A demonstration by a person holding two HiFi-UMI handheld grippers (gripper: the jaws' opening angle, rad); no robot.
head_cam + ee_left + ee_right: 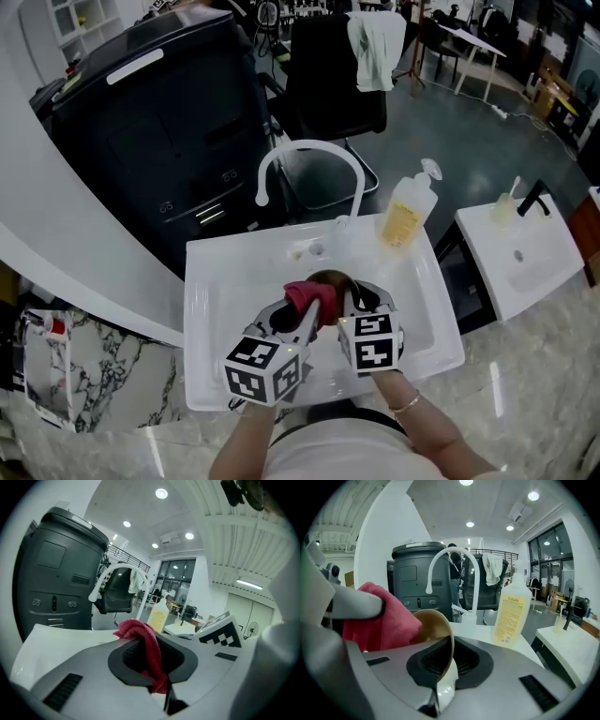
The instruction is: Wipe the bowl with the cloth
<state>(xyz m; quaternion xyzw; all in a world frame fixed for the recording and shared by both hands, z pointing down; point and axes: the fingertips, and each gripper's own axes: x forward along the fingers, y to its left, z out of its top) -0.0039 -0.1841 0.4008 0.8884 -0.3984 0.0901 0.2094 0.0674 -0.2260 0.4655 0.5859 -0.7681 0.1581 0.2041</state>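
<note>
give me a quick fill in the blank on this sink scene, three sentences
The left tool is shut on a ___ cloth.
The right tool grips the bowl by its ___.
In the head view the pump bottle stands to the ___ of the faucet.
Missing words: red; rim; right

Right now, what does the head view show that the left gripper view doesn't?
Only the head view shows the bowl and the person's arms. Only the left gripper view shows the ceiling lights and, close up, the left hand-held gripper shut on the cloth. Both show the cloth, the tap, the soap bottle and the chair.
</note>
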